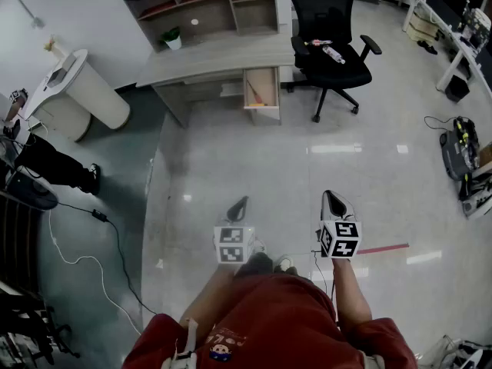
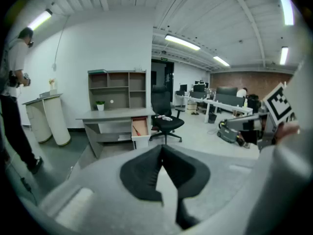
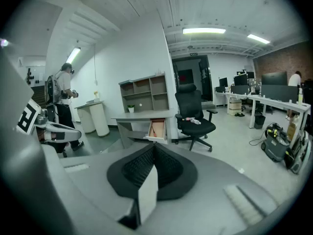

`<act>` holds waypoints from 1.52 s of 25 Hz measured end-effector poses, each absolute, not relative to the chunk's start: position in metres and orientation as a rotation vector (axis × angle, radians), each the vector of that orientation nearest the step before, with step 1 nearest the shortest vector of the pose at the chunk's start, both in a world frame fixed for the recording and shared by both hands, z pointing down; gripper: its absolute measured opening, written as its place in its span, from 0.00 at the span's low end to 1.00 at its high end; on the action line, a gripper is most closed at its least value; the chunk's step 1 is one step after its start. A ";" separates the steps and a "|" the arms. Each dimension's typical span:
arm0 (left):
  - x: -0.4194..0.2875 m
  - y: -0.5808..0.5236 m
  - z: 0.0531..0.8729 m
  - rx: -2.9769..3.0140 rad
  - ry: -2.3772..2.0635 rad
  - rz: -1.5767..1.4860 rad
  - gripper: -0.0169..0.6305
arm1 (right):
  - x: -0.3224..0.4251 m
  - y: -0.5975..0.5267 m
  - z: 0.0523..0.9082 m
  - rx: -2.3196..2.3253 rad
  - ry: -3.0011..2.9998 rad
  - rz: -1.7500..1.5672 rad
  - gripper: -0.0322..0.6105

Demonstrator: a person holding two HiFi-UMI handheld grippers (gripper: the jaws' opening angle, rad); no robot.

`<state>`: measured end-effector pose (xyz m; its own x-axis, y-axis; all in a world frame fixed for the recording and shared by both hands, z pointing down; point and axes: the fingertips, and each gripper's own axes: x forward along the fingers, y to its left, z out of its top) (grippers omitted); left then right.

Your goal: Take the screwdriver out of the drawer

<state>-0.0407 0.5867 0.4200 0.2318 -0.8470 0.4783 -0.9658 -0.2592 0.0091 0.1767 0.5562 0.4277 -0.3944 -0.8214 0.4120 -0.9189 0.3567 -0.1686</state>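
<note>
No legible text, brand or number anywhere. Left gripper and right gripper: black-and-white square markers, patterns only, no letters. Small green sign above doorway, upper centre of left gripper view: too small to read. Printed patch on red shirt, bottom of head view: illegible.

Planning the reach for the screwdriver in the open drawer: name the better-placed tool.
Left, slightly: left tool lines up better with the drawer; right tool is offset toward the office chair. Both shut, empty, distant.
</note>
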 end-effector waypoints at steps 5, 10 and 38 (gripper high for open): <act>-0.025 0.597 0.423 2.212 -1.674 0.555 0.02 | 0.180 0.567 0.430 1.541 -2.375 0.543 0.05; -0.010 0.607 0.427 2.220 -1.667 0.569 0.02 | 0.189 0.578 0.436 1.536 -2.376 0.556 0.05; -0.020 0.471 0.459 2.251 -1.570 0.577 0.31 | 0.174 0.471 0.470 1.570 -2.309 0.621 0.05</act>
<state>-0.0201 0.4707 0.4593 0.3090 -0.8053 0.5059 -0.9413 -0.3349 0.0419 0.1739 0.4713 0.4704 -0.3698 -0.8085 0.4577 -0.9291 0.3168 -0.1910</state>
